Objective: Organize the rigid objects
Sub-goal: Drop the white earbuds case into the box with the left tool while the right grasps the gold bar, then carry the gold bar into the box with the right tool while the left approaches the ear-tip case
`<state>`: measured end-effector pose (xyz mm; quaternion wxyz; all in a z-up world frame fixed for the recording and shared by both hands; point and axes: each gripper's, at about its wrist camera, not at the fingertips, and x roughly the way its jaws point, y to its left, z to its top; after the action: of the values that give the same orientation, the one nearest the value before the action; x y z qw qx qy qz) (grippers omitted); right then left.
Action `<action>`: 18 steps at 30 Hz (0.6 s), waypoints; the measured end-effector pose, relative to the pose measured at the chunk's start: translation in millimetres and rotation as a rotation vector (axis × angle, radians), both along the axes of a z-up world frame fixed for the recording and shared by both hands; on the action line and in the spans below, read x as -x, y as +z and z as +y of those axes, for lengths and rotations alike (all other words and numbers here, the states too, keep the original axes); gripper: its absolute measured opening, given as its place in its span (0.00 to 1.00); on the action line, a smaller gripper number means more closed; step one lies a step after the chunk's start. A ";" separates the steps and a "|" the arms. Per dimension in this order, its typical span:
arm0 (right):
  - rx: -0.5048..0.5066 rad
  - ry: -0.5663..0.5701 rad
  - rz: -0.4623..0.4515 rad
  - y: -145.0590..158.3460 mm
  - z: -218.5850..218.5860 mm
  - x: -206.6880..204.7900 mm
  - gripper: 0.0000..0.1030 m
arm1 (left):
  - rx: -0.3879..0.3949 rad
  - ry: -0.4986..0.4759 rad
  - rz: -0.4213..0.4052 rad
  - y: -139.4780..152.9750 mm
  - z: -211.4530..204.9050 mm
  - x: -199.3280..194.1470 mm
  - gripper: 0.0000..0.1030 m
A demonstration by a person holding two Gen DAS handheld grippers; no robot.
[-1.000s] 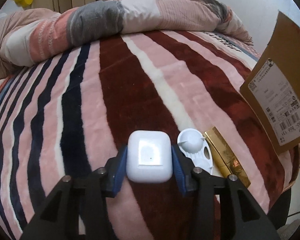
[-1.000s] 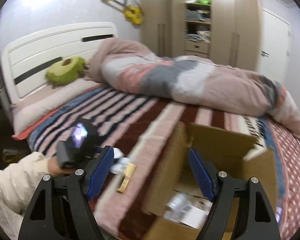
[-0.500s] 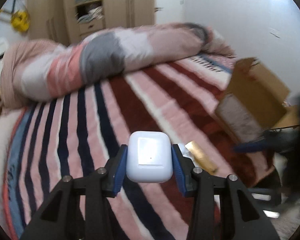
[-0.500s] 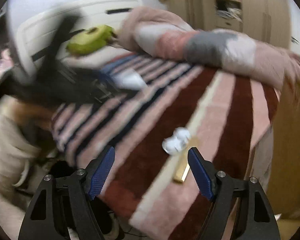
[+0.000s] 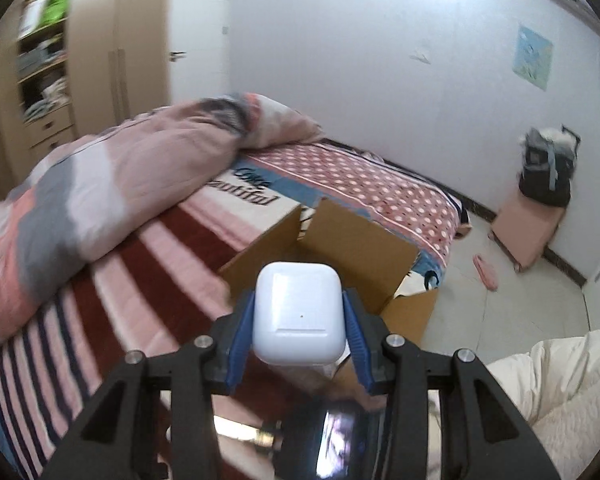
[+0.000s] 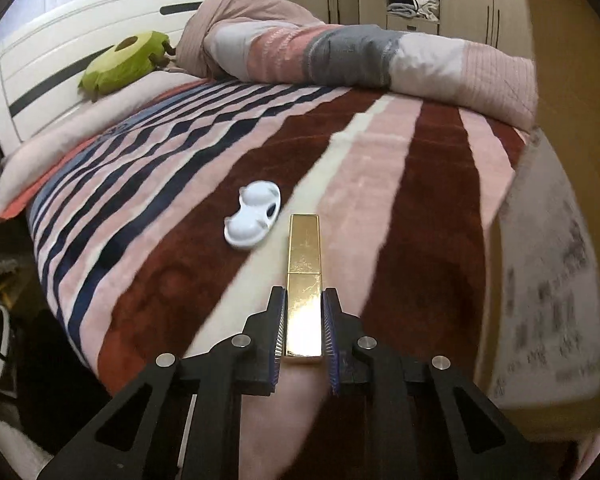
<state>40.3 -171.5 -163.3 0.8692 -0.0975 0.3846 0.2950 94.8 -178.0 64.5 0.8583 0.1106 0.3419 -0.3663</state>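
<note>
Both grippers loaded over a striped bed in a bedroom

The left gripper (image 5: 299, 322) clamps a white earbud case (image 5: 299, 312) in front of the open cardboard box (image 5: 352, 248) on the bed; the right gripper (image 6: 303, 320) pinches a gold bar-shaped case (image 6: 304, 280) lying on the striped blanket (image 6: 420, 208), just beside a white plastic piece (image 6: 254, 220). A rumpled duvet (image 6: 340, 56), green plush (image 6: 124, 60), white headboard (image 6: 60, 64) and wooden wardrobe (image 5: 96, 60) surround them

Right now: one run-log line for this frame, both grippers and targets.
left gripper: shut on white earbud case, over cardboard box | right gripper: shut on gold bar on blanket | white holder: untouched
</note>
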 end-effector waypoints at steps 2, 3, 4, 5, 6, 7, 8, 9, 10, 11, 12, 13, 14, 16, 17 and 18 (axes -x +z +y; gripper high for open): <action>-0.018 0.003 0.008 -1.7 -4.5 2.3 0.13 | -0.034 -0.024 0.030 -9.2 -27.0 -12.8 0.39; -0.023 0.004 0.010 -2.6 -6.3 2.8 0.13 | -0.054 -0.027 0.046 -15.2 -39.2 -19.4 0.39; -0.026 0.007 0.013 -3.5 -7.2 3.3 0.13 | -0.085 -0.021 0.063 -23.4 -53.7 -27.9 0.39; -0.029 0.009 0.014 -4.1 -7.6 3.8 0.13 | -0.107 -0.005 0.072 -29.6 -62.6 -35.1 0.38; -0.033 0.014 0.016 -4.1 -8.5 4.3 0.13 | -0.118 0.010 0.076 -33.1 -67.6 -38.6 0.38; -0.036 0.020 0.020 -4.3 -9.3 4.3 0.13 | -0.130 0.032 0.080 -36.7 -71.5 -43.8 0.38; -0.037 0.026 0.022 -4.5 -10.6 4.4 0.13 | -0.135 0.042 0.081 -38.6 -72.7 -47.3 0.44; -0.035 0.031 0.027 -5.2 -10.6 4.5 0.13 | -0.135 0.044 0.077 -39.4 -73.4 -48.7 0.54; -0.033 0.034 0.032 -6.5 -10.6 4.0 0.13 | -0.133 0.047 0.065 -39.1 -72.0 -49.8 0.59; -0.033 0.035 0.037 -7.8 -11.3 4.1 0.13 | -0.131 0.052 0.051 -38.2 -67.3 -49.0 0.67; -0.035 0.034 0.042 -9.0 -11.8 4.2 0.13 | -0.125 0.059 0.036 -35.1 -62.3 -46.4 0.70; -0.035 0.034 0.044 -9.4 -11.6 4.0 0.13 | -0.118 0.062 0.030 -34.3 -58.8 -46.0 0.71; -0.033 0.033 0.046 -9.6 -10.9 3.9 0.14 | -0.105 0.067 0.025 -33.0 -52.8 -44.6 0.74; -0.029 0.034 0.045 -8.6 -9.2 3.2 0.14 | -0.080 0.094 0.008 -26.8 -32.6 -39.4 0.76; -0.027 0.035 0.044 -8.6 -8.3 1.6 0.15 | -0.070 0.108 0.000 -23.8 -21.7 -36.8 0.76; -0.021 0.035 0.041 -8.4 -6.1 0.5 0.15 | -0.062 0.122 -0.008 -20.6 -10.3 -32.1 0.76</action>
<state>39.8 -177.6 -171.8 0.8569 -0.0888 0.3973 0.3162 126.9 -188.3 43.9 0.8764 0.1176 0.3559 -0.3023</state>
